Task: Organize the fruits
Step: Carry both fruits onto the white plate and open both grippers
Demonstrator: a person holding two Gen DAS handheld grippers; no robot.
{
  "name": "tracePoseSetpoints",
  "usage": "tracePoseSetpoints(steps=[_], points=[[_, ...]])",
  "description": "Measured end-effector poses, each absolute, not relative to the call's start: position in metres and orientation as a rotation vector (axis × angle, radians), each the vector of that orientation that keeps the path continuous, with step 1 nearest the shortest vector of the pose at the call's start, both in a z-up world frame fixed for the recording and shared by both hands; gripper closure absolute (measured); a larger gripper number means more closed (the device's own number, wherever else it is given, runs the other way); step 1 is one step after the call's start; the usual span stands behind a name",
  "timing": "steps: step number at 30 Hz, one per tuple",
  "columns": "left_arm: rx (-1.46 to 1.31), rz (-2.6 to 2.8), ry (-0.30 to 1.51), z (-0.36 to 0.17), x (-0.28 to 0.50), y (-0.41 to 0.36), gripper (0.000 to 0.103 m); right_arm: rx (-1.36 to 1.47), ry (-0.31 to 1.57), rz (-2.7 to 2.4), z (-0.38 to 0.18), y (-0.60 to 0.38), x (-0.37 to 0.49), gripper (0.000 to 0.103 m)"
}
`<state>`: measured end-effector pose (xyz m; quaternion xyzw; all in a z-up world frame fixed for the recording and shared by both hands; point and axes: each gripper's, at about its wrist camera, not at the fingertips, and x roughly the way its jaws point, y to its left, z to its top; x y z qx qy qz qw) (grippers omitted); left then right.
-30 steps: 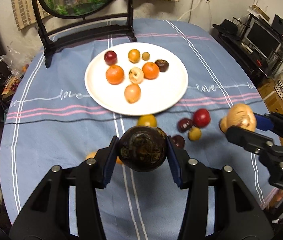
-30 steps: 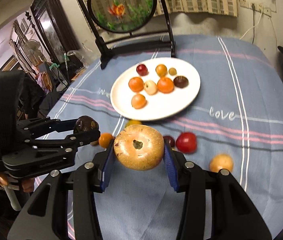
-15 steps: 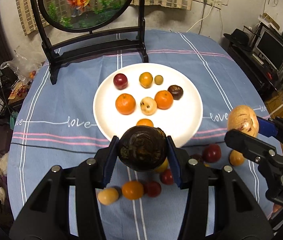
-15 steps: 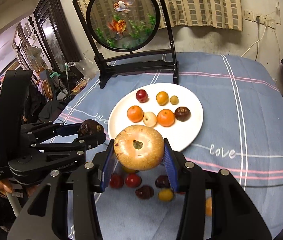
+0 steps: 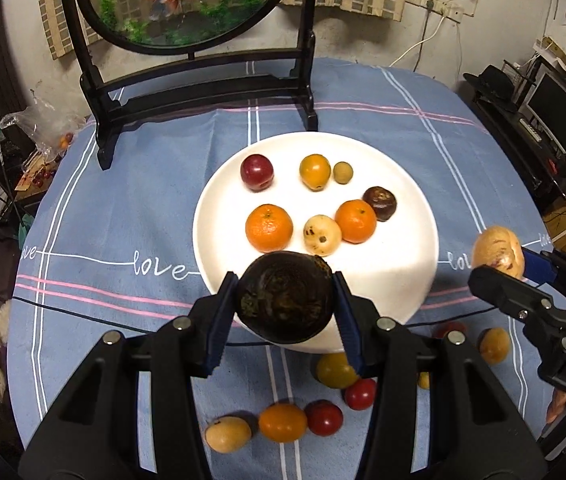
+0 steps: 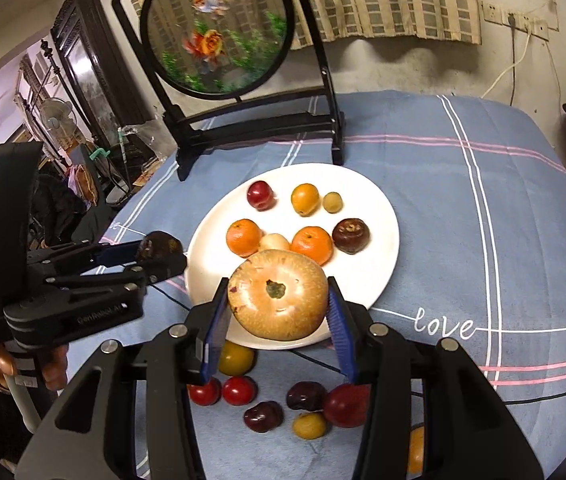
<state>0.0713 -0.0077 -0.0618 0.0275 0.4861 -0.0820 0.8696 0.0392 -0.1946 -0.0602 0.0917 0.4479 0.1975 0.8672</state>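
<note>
- The left gripper (image 5: 285,304) is closed on a dark round fruit (image 5: 285,295); both blue pads press its sides, and the jaws stand only as wide as the fruit.
- The right gripper (image 6: 279,312) is closed in the same way on a tan round fruit (image 6: 278,294) with a small dark hollow on its top.
- Both held fruits are in the air above the near rim of the white plate (image 5: 415,200).
- On the blue tablecloth (image 5: 131,208), just before the plate, several loose fruits lie close together: red, yellow, orange and dark purple ones.
- 1 of them, a yellow fruit (image 6: 236,358), lies just beside the plate rim.
- On the plate lie 7 fruits: 2 oranges, 1 pale fruit between them, 1 dark brown fruit, 1 red, 1 yellow-orange and 1 small olive one.
- Behind the plate stands a round goldfish screen (image 6: 219,28) on a black stand.
</note>
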Motion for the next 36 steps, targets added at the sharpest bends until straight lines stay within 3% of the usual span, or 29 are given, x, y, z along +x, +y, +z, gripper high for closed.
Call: tracePoseSetpoints(steps=[36], points=[[0.132, -0.17, 1.061, -0.095, 0.135, -0.035, 0.055, 0.194, 1.023, 0.42, -0.101, -0.181, 0.1, 0.057]])
